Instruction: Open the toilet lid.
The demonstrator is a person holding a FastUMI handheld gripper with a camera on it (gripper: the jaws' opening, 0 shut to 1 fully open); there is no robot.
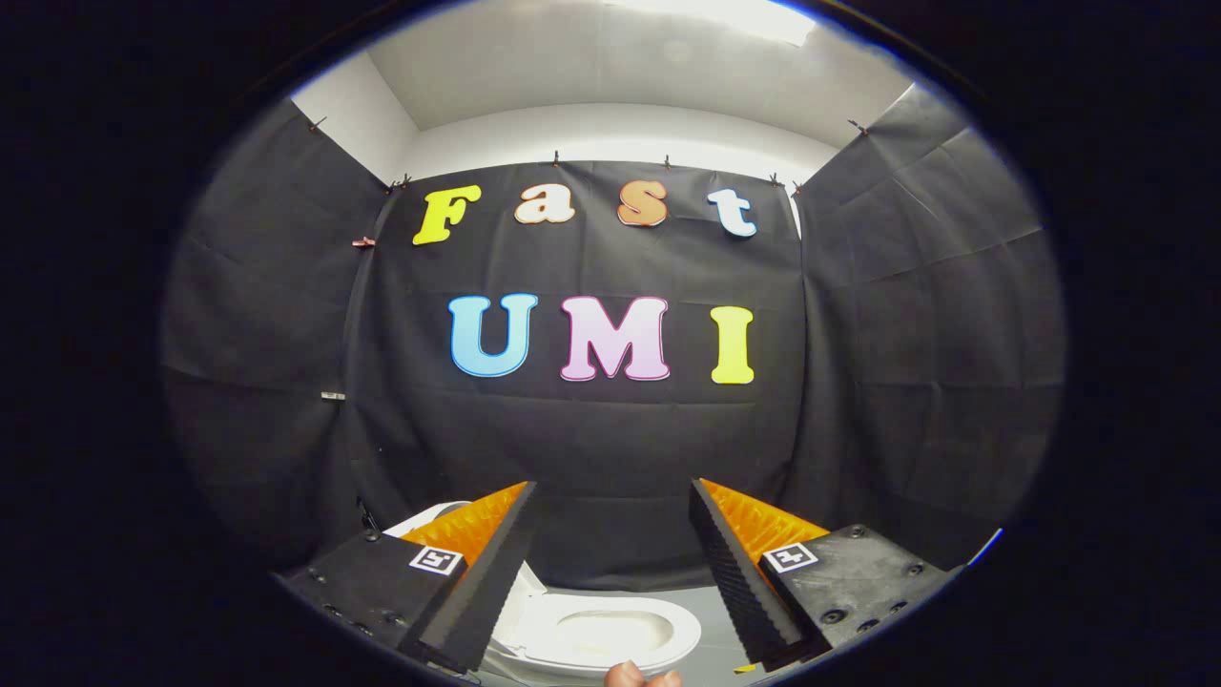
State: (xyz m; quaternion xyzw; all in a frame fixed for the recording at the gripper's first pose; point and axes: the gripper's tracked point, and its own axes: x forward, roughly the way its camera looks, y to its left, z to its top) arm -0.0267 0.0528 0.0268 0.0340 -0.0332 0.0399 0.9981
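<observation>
The tool [610,510] is held up high, with its two fingers [486,582] spread wide apart. Nothing is held between them, and nothing is touched by them.

A white toilet with a round, shiny bowl [596,634] is seen far below the tool, down between the two fingers. The bowl is seen from above and its hollow inside is in plain sight. A white curved part, which looks like the raised toilet lid [434,515], is seen just behind the left finger, at the back edge of the bowl. Most of it is hidden by that finger, so it cannot be told for sure how it stands.

The toilet is set on a pale grey floor [711,611], close to the black cloth wall [610,439] of the booth. The same black cloth is hung on both sides too. Above the cloth, a white wall and a white ceiling [610,76] are seen, with a bright light on the ceiling.

A small bit of a person's hand [641,676] is seen at the near edge of the bowl, below the fingers.
</observation>
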